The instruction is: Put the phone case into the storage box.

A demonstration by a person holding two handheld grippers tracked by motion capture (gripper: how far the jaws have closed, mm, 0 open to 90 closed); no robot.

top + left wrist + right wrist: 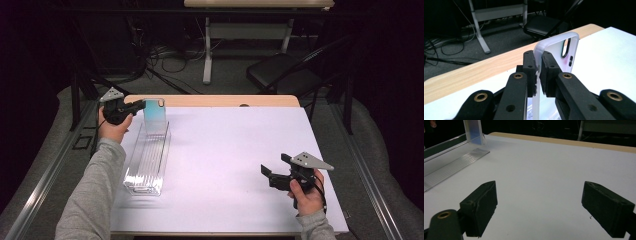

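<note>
High view | left tongs (136, 106) pinching phone case (154, 116) upright over far end of clear rack (148, 161) | right tongs (274, 171) spread, idle above tabletop (240, 150) | step: slotting case | next: lower squarely between ribs, then release.

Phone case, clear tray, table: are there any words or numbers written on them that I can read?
None: no words, numbers or signs can be read anywhere.
Phone case clamped in the left gripper: plain, no print.
Clear tray: no label.
White table: blank.
Right gripper, open: no markings on its fingers.
</note>
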